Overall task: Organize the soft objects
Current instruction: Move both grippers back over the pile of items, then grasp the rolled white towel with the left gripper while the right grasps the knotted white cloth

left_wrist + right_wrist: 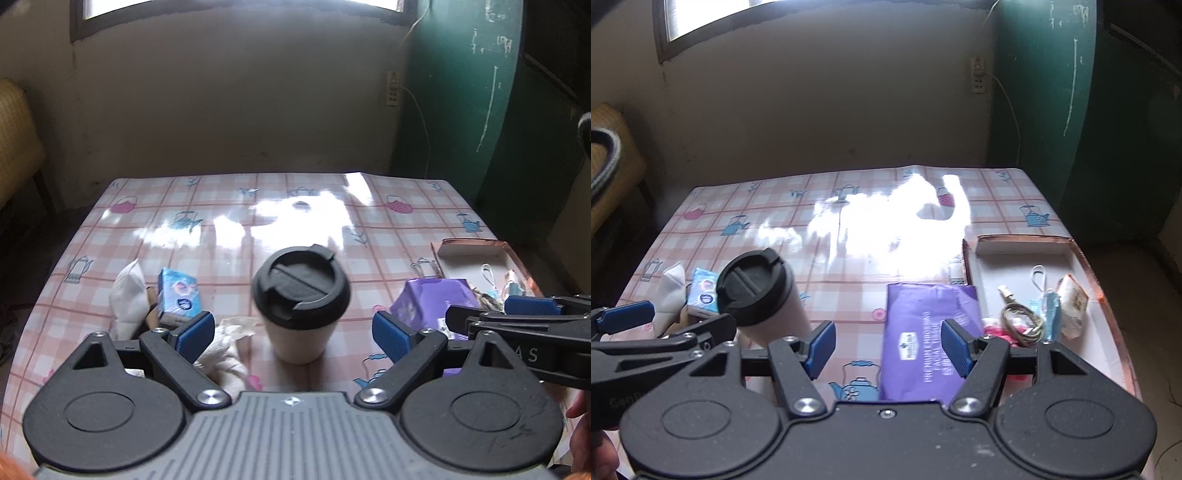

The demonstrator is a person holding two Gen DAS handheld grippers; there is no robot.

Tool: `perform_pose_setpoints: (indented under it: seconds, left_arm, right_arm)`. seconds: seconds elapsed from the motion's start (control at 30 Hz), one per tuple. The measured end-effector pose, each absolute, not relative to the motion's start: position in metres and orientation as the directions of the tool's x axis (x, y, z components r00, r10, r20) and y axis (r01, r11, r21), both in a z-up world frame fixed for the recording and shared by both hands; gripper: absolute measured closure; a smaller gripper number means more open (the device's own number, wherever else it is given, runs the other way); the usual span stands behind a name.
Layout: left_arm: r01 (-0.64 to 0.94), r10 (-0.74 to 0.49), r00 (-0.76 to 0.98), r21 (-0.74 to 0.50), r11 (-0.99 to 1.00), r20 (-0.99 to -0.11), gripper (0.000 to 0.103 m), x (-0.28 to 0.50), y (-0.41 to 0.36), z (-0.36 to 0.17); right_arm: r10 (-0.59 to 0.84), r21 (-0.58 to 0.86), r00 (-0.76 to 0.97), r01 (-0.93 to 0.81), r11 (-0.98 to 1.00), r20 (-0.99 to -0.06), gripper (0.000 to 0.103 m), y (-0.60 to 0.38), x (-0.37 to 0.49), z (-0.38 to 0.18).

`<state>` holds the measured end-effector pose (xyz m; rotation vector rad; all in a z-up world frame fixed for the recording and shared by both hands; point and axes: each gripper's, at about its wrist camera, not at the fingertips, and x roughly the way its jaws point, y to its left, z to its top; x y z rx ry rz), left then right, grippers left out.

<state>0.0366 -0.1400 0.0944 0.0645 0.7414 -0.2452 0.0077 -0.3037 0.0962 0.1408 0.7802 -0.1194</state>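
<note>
In the left wrist view my left gripper (293, 338) is open, with a white cup with a black lid (301, 295) standing upright just beyond its blue pads, untouched. To its left lie a white pouch (127, 299), a small blue tissue pack (179, 295) and a crumpled white tissue (225, 347). My right gripper (889, 349) is open too, hovering over the near end of a purple tissue pack (927, 325) that lies flat on the table. Nothing is between its pads.
A shallow cardboard box (1023, 240) at the table's right edge holds a blue face mask (1049, 310), a coiled cable (1019, 321) and a sachet (1071, 310). The checked tablecloth (849, 229) glares with window light. A wall and a green door stand behind the table.
</note>
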Motion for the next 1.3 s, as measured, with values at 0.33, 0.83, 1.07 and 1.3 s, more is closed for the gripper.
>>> perform_pose_setpoints:
  seconds: [0.33,0.83,1.07,1.3]
  left_arm:
    - [0.199,-0.169,0.707,-0.037,0.979,-0.687,0.008,0.035,-0.109,0.085]
    - [0.149,-0.14,0.701,-0.049,0.988,-0.699,0.008,0.032,-0.07,0.07]
    - [0.158,-0.153,0.708,-0.056,0.986,-0.689,0.008,0.034,-0.036,0.052]
    - [0.139,-0.147,0.675,-0.071,0.988,-0.723,0.008,0.045,-0.002,0.017]
  right_arm:
    - [-0.014,0.09,0.692,0.114,0.989,-0.722,0.027,-0.272,0.012,0.086]
    - [0.045,0.105,0.667,0.049,0.993,-0.743,0.027,-0.232,0.018,0.07]
    - [0.102,0.137,0.675,-0.001,0.991,-0.731,0.026,-0.22,0.007,0.066]
    - [0.154,0.187,0.646,-0.018,0.982,-0.748,0.026,-0.21,-0.002,0.043]
